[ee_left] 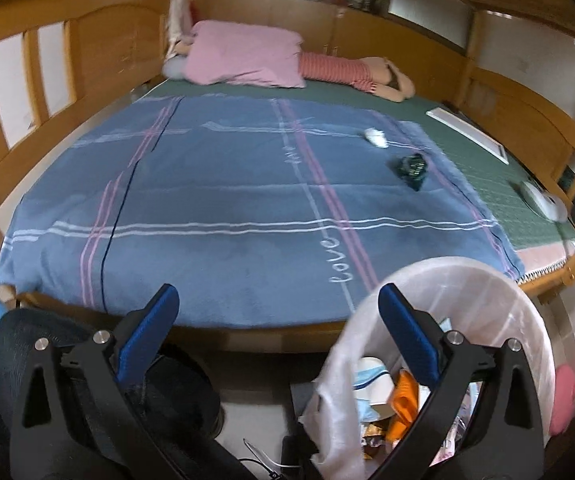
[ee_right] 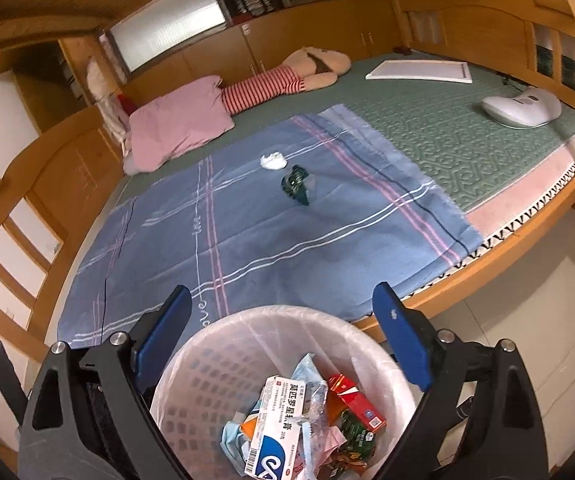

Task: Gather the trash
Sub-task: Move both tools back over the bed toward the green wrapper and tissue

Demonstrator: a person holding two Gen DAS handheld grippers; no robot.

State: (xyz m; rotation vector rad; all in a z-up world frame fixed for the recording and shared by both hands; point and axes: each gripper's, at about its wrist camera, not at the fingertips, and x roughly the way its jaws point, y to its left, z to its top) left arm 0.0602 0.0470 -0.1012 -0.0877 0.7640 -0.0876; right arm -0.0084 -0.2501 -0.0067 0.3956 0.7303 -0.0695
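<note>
Pink pillow [ee_right: 179, 124], blue blanket [ee_right: 247, 224], wooden bed frame [ee_right: 499, 256]

Both grippers are showing the same build: the left gripper [ee_left: 277, 336] and right gripper [ee_right: 283, 328] are carrying flat blue fingers [ee_left: 407, 344] on curved black arms with triangular cut-outs and round silver screws [ee_right: 113, 337]. A dark, perhaps mesh-textured garment [ee_left: 27, 340] is showing at lower left.
</note>
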